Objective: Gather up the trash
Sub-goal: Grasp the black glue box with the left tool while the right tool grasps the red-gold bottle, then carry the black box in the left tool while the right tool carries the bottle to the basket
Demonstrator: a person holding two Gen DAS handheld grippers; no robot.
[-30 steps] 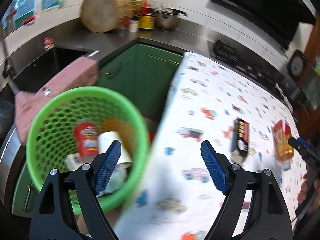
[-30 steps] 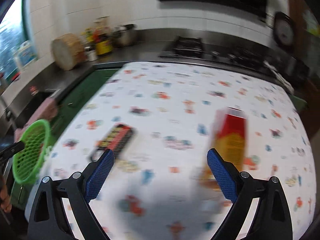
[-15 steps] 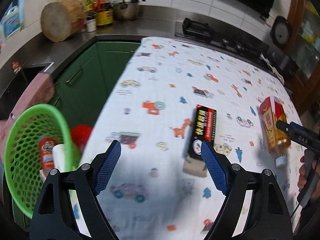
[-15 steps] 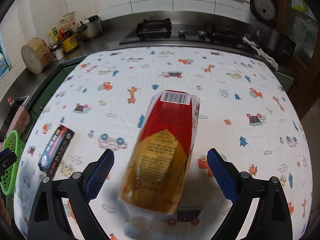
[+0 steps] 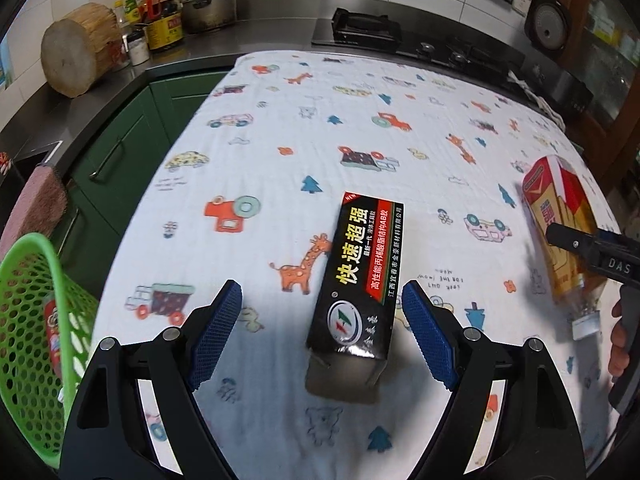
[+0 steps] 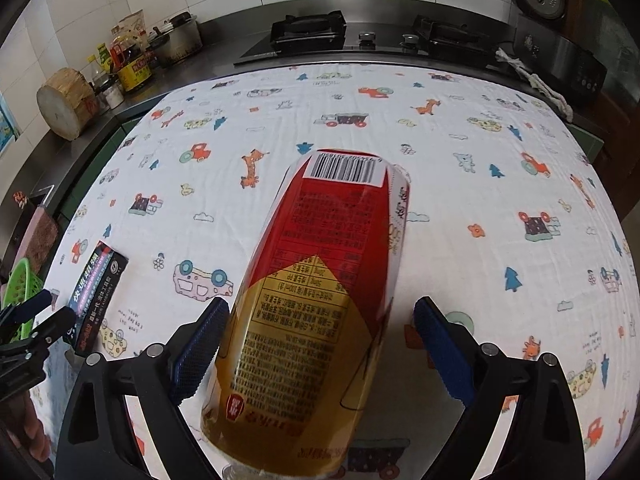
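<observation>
A black glue box (image 5: 362, 276) lies on the patterned tablecloth (image 5: 320, 128), between the open fingers of my left gripper (image 5: 322, 332). It also shows at the left in the right wrist view (image 6: 98, 284). A red and yellow bottle (image 6: 316, 312) lies on its side between the open fingers of my right gripper (image 6: 320, 356); the left pad is close against it. The bottle shows at the right in the left wrist view (image 5: 560, 232). A green mesh basket (image 5: 30, 320) holding trash hangs off the table's left edge.
A steel counter runs behind and to the left with a wooden chopping block (image 5: 76, 56), bottles, a pot (image 5: 208, 8) and a gas hob (image 5: 364, 30). Green cabinets (image 5: 132, 148) stand below. A pink towel (image 5: 32, 204) hangs near the basket.
My left gripper has swung from the basket to the black box. My right gripper has closed in on the bottle, which now lies between its fingers.
</observation>
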